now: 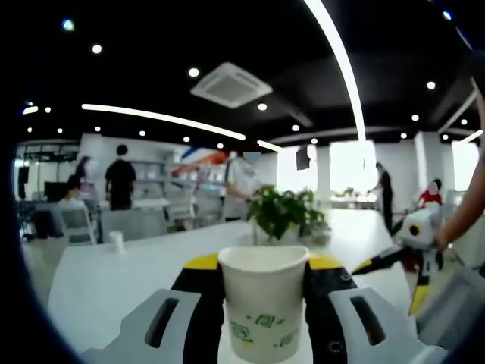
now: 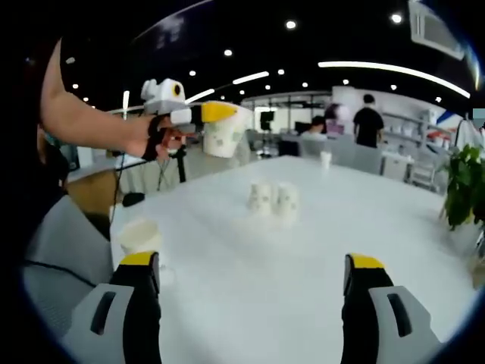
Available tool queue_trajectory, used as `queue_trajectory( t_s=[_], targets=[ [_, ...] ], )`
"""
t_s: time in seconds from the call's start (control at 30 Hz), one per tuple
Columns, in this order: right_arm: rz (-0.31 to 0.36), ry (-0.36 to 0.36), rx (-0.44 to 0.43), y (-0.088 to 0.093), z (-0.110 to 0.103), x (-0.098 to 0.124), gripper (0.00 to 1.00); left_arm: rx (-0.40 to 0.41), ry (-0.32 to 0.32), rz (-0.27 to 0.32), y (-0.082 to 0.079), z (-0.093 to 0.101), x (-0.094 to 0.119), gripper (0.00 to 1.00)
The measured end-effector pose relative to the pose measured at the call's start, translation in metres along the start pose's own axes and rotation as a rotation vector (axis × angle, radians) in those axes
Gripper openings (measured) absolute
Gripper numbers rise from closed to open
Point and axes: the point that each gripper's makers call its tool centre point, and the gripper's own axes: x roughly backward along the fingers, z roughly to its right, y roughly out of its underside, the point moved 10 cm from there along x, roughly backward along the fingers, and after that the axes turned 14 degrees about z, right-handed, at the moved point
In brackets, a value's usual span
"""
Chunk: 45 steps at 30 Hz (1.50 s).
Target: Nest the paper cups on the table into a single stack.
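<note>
on the white table (image 2: 318, 250) two cups (image 2: 273, 199) stand ahead of the wide-open right gripper (image 2: 254, 292); left gripper (image 1: 263, 303) clamps a raised cup (image 1: 263, 303), upright.

Held cup's (image 1: 263, 303) base is cut off by the frame edge, w/ print on the two far cups (image 2: 273, 197) (small, blurred) unreadable.

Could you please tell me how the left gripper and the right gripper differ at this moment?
The left gripper is shut on a paper cup; the right gripper is open and holds nothing. The left gripper is raised above the table, the right lower over it. Both have yellow-tipped jaws.
</note>
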Motion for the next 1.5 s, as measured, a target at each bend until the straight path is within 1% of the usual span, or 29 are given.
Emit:
queue_trajectory(
  t_s=[0.57,0.63,0.7,0.77,1.0,1.1,1.5],
  targets=[
    [0.024,-0.010,0.005,-0.007,-0.009,0.003,1.00,0.003,-0.013,0.017,-0.006,0.019,0.022,0.40],
    [0.016,-0.012,0.005,-0.006,-0.010,0.004,1.00,0.002,-0.014,0.018,-0.007,0.022,0.025,0.40],
    [0.016,-0.013,0.005,-0.006,-0.010,0.005,1.00,0.024,-0.022,0.030,-0.008,0.025,0.029,0.40],
    [0.014,-0.012,0.004,-0.006,-0.011,0.005,1.00,0.012,-0.019,0.029,-0.008,0.029,0.032,0.39],
    [0.013,-0.015,0.004,-0.006,-0.013,0.007,1.00,0.025,-0.023,0.027,-0.006,0.037,0.043,0.39],
    [0.017,-0.014,0.010,-0.007,-0.013,0.007,1.00,0.036,-0.024,0.027,-0.004,0.043,0.048,0.39],
    [0.033,-0.021,0.008,-0.011,-0.017,0.006,1.00,0.073,-0.015,0.044,-0.006,0.064,0.057,0.39]
  ],
)
